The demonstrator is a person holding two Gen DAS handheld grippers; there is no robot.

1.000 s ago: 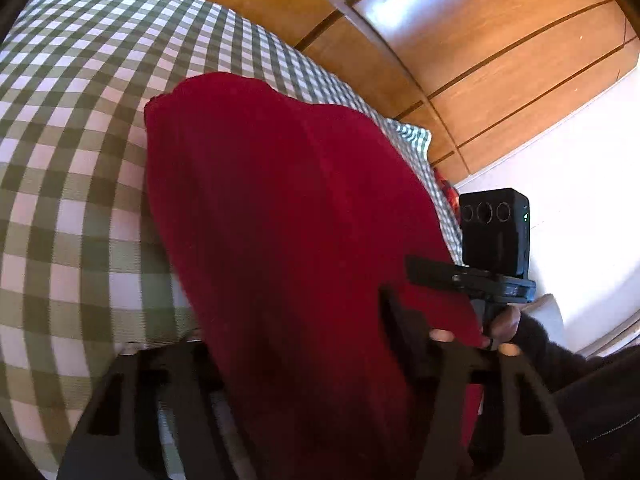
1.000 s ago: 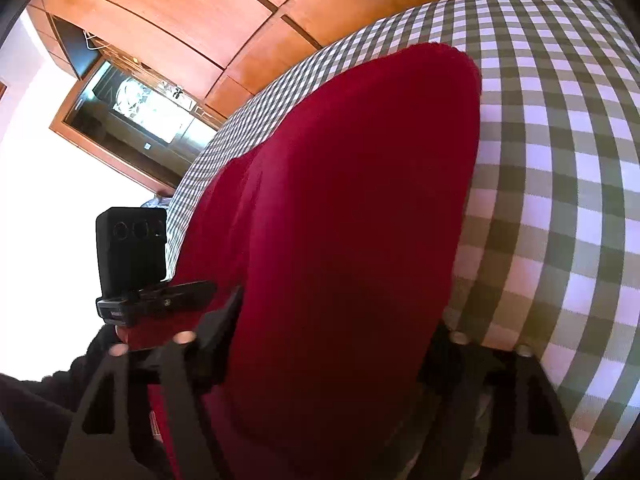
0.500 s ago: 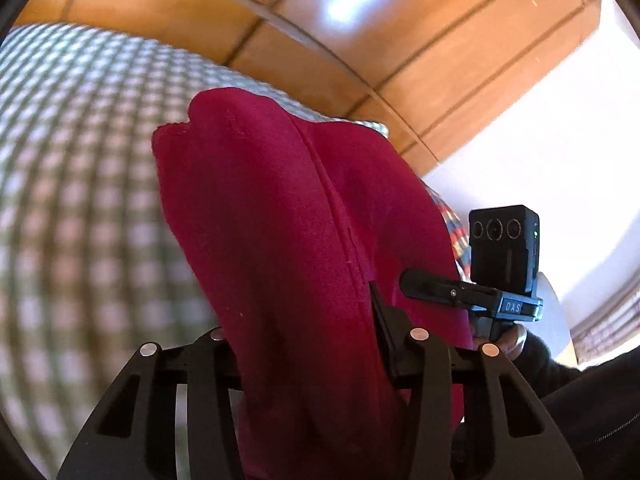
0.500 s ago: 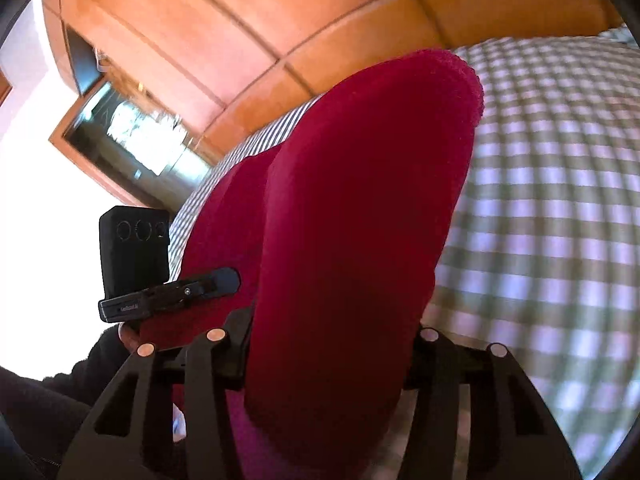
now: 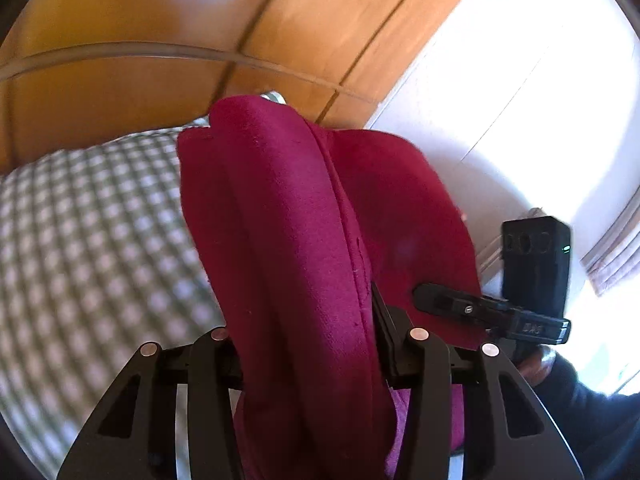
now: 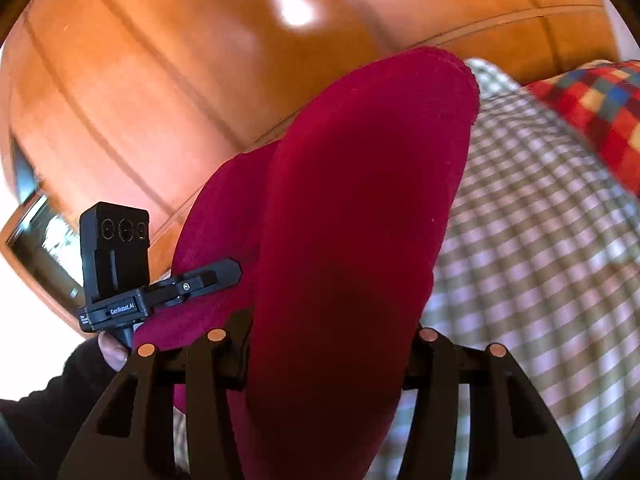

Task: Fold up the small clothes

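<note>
Between each tool's fingers, the left gripper (image 5: 308, 364) and right gripper (image 6: 328, 356) clamp the red garment (image 5: 288, 248), lifted above the checked bedspread (image 5: 88, 248), seemingly to carry one edge over for a fold.

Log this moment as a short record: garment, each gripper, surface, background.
garment: red cloth, bunched into long folds, lifted off the bedding
left gripper: jaws shut on the red cloth, near one end of it
right gripper: jaws shut on the red cloth, beside the left gripper
surface: green-and-white checked bedding below the cloth
other item: multicoloured checked blanket at the right edge of the right wrist view
background: wooden panelling behind the bed
fold state: not laid flat; a finished fold cannot be seen
</note>
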